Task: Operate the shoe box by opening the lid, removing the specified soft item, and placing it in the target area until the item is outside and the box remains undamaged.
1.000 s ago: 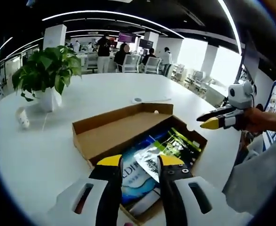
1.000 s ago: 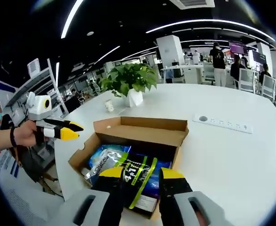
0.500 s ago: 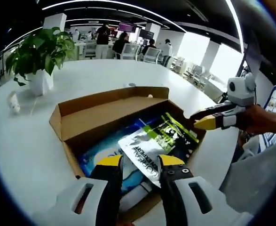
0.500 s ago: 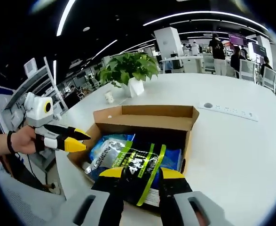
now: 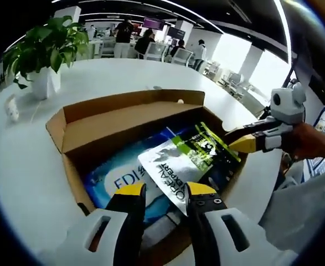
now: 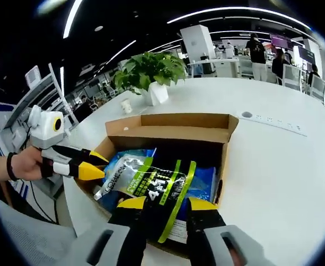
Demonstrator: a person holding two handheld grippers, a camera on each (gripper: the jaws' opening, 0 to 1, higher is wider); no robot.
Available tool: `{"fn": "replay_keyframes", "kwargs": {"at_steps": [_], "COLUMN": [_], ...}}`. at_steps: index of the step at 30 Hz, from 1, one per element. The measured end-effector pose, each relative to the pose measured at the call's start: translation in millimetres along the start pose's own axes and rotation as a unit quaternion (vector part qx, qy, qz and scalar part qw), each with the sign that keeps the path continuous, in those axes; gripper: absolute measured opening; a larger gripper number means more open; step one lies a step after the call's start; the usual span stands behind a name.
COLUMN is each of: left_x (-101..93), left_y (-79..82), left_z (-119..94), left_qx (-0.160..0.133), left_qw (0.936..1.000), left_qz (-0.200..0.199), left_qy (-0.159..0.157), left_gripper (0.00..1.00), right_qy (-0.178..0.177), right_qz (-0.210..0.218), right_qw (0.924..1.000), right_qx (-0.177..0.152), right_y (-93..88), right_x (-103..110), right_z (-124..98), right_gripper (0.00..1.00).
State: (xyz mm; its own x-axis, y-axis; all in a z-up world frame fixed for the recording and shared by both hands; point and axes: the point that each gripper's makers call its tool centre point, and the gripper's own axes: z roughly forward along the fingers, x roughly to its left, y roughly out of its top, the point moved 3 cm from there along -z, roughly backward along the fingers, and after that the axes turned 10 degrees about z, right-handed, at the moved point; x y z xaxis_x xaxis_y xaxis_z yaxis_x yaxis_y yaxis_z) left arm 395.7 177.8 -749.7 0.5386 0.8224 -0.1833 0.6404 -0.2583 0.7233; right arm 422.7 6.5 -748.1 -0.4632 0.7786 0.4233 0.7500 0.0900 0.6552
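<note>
- Power strip (image 6: 273,122) on the white table (image 6: 295,177) appears in the right gripper view; the left gripper view shows blue lettering inside the shoe box (image 5: 123,119).
- Left gripper (image 5: 161,191) and right gripper (image 6: 161,204) hover parted, empty, above the silver-green pouch (image 5: 179,166) lying inside.

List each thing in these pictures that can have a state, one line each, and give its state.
Shoe box: open, lid folded back, on the white table.
Silver and green pouch: lying inside the box, on top.
Blue pack: inside, partly covered.
Left gripper: open, above the box.
Right gripper: open, above the box.
Potted plant: upright.
</note>
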Motion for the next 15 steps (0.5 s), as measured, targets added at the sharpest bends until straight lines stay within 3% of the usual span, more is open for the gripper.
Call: {"fn": "replay_keyframes", "kwargs": {"at_steps": [12, 15], "left_x": [-10.9, -12.2], "left_y": [-15.2, -16.0], "left_z": [13.6, 16.1], "left_qx": [0.031, 0.031], "left_qw": [0.9989, 0.9983], "left_qz": [-0.020, -0.034], "left_qy": [-0.029, -0.037], "left_gripper": [0.28, 0.22], "right_qy": [-0.006, -0.009], "right_qz": [-0.004, -0.005], "right_qw": [0.9996, 0.9994], "right_qx": [0.029, 0.034], "right_y": [-11.6, -13.2], "right_x": [2.3, 0.6], "right_z": [12.6, 13.4], "right_gripper": [0.24, 0.19]}}
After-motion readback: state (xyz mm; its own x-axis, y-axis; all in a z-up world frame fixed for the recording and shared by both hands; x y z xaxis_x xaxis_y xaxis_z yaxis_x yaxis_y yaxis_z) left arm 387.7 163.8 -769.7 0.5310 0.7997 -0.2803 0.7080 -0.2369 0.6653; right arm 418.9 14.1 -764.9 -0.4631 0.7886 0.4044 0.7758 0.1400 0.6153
